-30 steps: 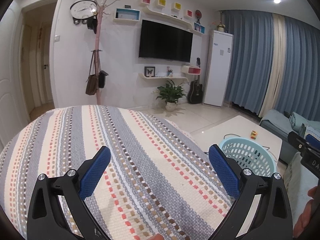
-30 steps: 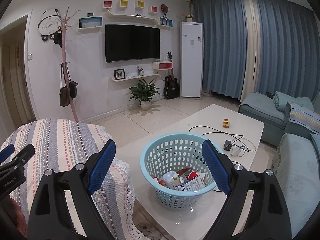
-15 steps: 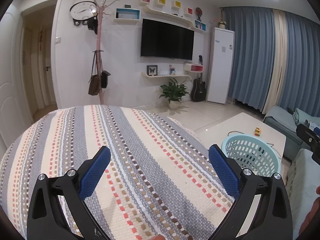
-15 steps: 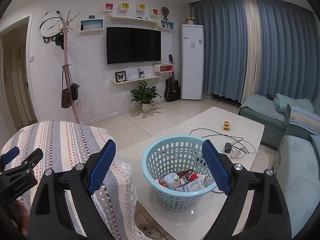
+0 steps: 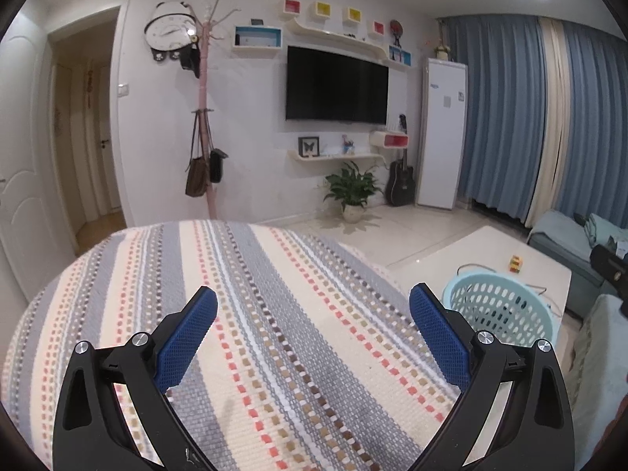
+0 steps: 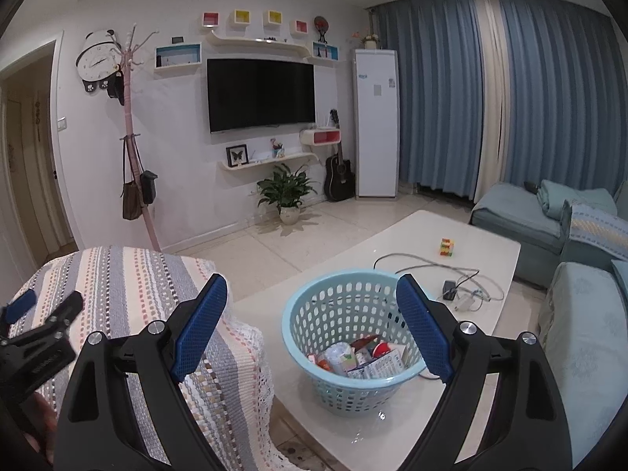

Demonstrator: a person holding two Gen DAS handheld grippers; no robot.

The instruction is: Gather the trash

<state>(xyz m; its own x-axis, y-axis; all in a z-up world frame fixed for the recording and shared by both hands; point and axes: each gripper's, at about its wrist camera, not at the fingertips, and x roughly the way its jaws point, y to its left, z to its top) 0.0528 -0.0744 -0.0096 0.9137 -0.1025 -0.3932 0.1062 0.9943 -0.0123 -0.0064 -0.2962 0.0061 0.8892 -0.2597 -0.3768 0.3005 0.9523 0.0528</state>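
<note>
A light blue perforated basket stands on the white coffee table, with several pieces of trash lying in its bottom. My right gripper hovers before the basket, open, nothing between its blue pads. In the left wrist view the same basket shows at the right, partly behind a finger. My left gripper is open and empty above a striped woven cloth. In the right wrist view the left gripper appears at the left edge over that cloth.
On the coffee table lie a small colourful cube, cables and a charger. Blue-grey sofas stand to the right. A potted plant, a guitar and a coat rack line the far wall.
Both views have shifted slightly, the room sliding a little to the right in the pictures. Both grippers remain open and empty, and the basket has not moved.
</note>
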